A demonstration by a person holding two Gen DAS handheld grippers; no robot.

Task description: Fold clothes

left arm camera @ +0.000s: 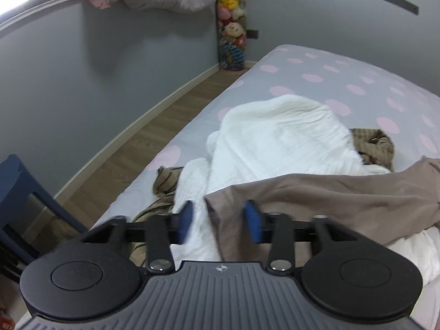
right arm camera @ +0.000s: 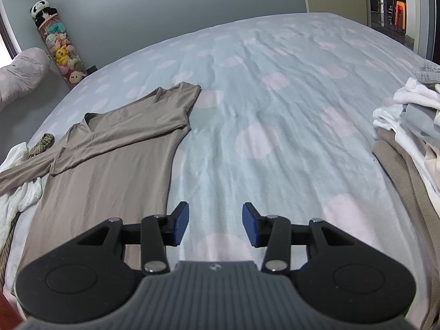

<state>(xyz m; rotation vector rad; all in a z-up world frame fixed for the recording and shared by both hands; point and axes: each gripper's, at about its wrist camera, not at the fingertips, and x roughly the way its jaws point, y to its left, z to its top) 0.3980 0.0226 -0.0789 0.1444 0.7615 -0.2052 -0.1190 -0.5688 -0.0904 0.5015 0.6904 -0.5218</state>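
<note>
Only the left wrist view shows the left gripper (left arm camera: 218, 221), its blurred blue pads either side of the cuff end of the taupe top's sleeve (left arm camera: 316, 200), not visibly pressing it; the jaws look released. Ahead of it lies a white garment (left arm camera: 277, 143) over a striped brown one (left arm camera: 376, 143). The right wrist view shows the whole taupe top (right arm camera: 110, 159) spread flat to the left of the right gripper (right arm camera: 215, 225), whose jaws stand apart and empty over the dotted bedsheet (right arm camera: 275, 110). A pile of clothes (right arm camera: 407, 126) sits to its right.
</note>
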